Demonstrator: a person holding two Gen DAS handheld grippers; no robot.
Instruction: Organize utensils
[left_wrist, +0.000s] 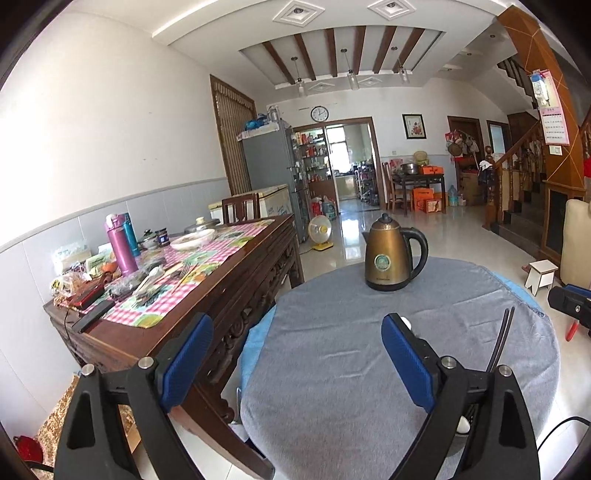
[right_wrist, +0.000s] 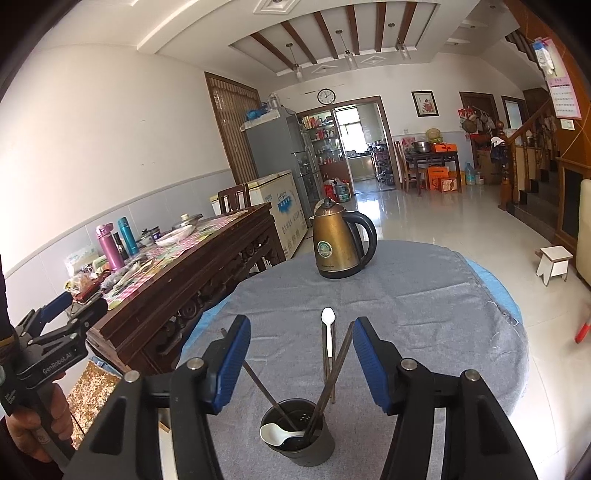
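A dark utensil cup (right_wrist: 297, 443) stands on the grey-clothed round table (right_wrist: 424, 314), just below and between the open fingers of my right gripper (right_wrist: 301, 354). In the cup are dark chopsticks (right_wrist: 334, 365), an upright white spoon (right_wrist: 328, 323) and a white soup spoon (right_wrist: 275, 432) lying over the rim. Nothing is pinched between the right pads. My left gripper (left_wrist: 297, 354) is open and empty above the cloth. To its right the chopsticks (left_wrist: 500, 339) rise behind its right finger. In the right wrist view the left gripper (right_wrist: 79, 301) shows at the left edge, held by a hand (right_wrist: 40, 417).
A brass-coloured kettle (left_wrist: 391, 254) stands at the far side of the round table. A carved wooden side table (left_wrist: 229, 302) on the left carries flasks, dishes, packets and a fork (left_wrist: 186, 267). A small white stool (left_wrist: 541, 275) sits on the tiled floor to the right.
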